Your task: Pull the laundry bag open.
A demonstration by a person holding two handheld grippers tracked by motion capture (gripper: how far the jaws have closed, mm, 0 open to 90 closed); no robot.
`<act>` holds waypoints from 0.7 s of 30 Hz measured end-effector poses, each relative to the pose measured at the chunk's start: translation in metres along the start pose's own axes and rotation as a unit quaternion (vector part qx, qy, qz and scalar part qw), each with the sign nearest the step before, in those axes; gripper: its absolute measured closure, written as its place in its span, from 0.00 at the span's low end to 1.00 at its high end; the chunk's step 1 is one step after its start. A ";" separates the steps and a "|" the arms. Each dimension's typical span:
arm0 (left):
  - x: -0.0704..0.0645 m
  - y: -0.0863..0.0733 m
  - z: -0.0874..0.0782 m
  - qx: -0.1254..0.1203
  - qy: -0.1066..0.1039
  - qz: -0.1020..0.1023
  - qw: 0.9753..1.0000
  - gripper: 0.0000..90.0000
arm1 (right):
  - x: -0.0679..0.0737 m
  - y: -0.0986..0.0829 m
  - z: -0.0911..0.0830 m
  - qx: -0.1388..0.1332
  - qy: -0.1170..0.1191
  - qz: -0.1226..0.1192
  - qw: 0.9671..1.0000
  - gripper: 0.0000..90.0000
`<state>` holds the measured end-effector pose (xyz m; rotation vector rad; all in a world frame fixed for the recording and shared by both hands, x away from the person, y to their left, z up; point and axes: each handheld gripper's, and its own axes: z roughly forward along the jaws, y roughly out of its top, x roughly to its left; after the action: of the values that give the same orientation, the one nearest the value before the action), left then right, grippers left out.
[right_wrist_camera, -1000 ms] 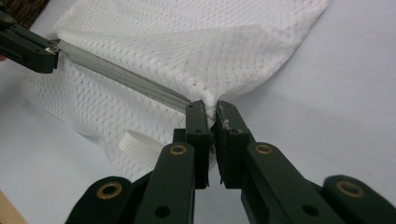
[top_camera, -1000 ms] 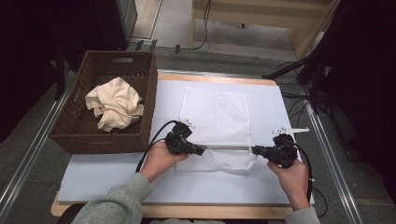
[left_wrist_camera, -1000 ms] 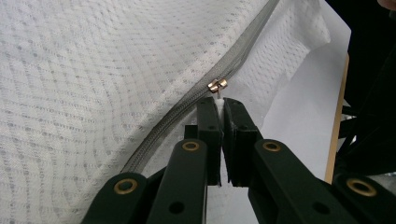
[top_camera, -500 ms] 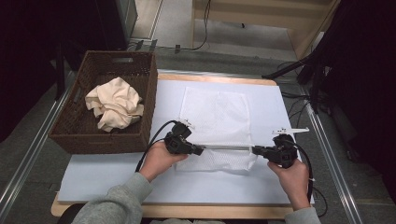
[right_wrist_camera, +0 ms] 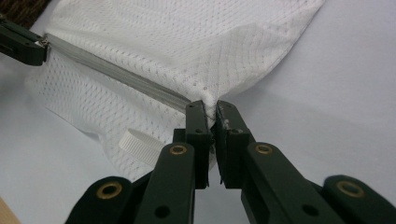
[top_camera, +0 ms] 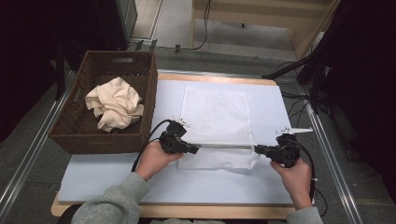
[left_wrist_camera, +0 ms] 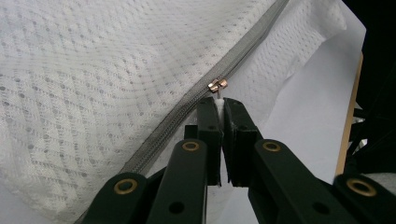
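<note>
From above, the white mesh bag [top_camera: 217,126] lay mid-frame on the table [top_camera: 93,177], my left claw [top_camera: 195,149] and right claw [top_camera: 258,149] at its zipper's [top_camera: 224,145] ends. My left view showed that claw clenched on the zipper pull [left_wrist_camera: 217,86] at center. My right view showed the other claw pinching the bag's corner, center frame.

Both my forearms enter from the bottom of the high view, grey sleeves, hands wrapped around the grips. Left gripper [top_camera: 192,149] sits near table centre-left, pointing right; right gripper [top_camera: 259,149] is well apart on the right, pointing left, so the two face each other roughly on one line. Left hand [top_camera: 154,158] is palm-down, right hand [top_camera: 293,173] grips from below and behind. In each gripper view the jaws are pressed nearly together, pinching white fabric. Cables loop back from both grippers toward my wrists.
</note>
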<state>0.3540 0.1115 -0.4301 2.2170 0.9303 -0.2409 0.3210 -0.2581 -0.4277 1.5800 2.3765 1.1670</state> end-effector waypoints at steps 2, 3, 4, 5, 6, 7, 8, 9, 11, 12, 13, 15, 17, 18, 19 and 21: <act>0.000 -0.001 0.000 0.002 0.002 0.003 1.000 0.97 | -0.001 0.000 0.000 0.003 -0.001 -0.002 1.000 0.95; 0.000 -0.001 0.000 0.002 0.002 0.002 1.000 0.97 | -0.001 0.000 0.000 0.004 0.000 0.000 1.000 0.95; -0.001 -0.002 0.000 0.002 0.001 -0.001 1.000 0.97 | -0.001 0.000 0.000 0.002 0.001 0.000 1.000 0.95; -0.001 -0.002 0.000 0.001 0.001 -0.002 1.000 0.97 | -0.001 0.001 0.000 0.002 0.002 0.000 1.000 0.95; -0.001 -0.002 0.000 0.000 0.001 -0.003 1.000 0.97 | -0.001 0.001 0.001 0.001 0.003 -0.001 1.000 0.95; -0.001 -0.002 0.000 0.001 0.002 -0.003 1.000 0.97 | -0.001 0.001 0.001 0.002 0.003 -0.002 1.000 0.95; 0.000 -0.003 -0.001 0.002 0.002 -0.001 1.000 0.97 | -0.001 0.001 0.001 0.003 0.003 -0.002 1.000 0.95; 0.000 -0.003 -0.001 0.001 0.002 -0.001 1.000 0.97 | -0.001 0.002 0.001 0.006 0.003 -0.003 1.000 0.95; 0.000 -0.003 -0.002 0.000 0.002 -0.003 1.000 0.97 | -0.001 0.002 0.001 0.005 0.005 -0.004 1.000 0.95; 0.000 -0.004 -0.002 0.000 0.002 -0.004 1.000 0.97 | -0.001 0.002 0.001 0.006 0.006 -0.004 1.000 0.95; 0.000 -0.004 -0.003 0.000 0.003 -0.005 1.000 0.97 | -0.001 0.002 0.001 0.006 0.004 -0.004 1.000 0.95; 0.001 -0.004 -0.004 -0.002 0.004 -0.006 1.000 0.97 | -0.001 0.002 0.000 0.006 0.004 -0.004 1.000 0.95; 0.002 -0.005 -0.005 -0.003 0.003 -0.008 1.000 0.97 | -0.003 0.001 -0.001 0.006 0.003 -0.006 1.000 0.95; 0.002 -0.005 -0.006 -0.002 0.006 -0.008 1.000 0.97 | -0.003 0.001 -0.001 0.007 0.004 -0.003 1.000 0.95; 0.002 -0.006 -0.006 -0.004 0.005 -0.009 1.000 0.97 | -0.003 0.001 -0.001 0.007 0.003 -0.003 1.000 0.95; 0.002 -0.006 -0.007 -0.003 0.008 -0.009 1.000 0.96 | -0.004 0.001 -0.001 0.007 0.004 -0.004 1.000 0.95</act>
<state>0.3506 0.1208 -0.4293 2.2095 0.9580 -0.2293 0.3230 -0.2619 -0.4275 1.5703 2.3991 1.1603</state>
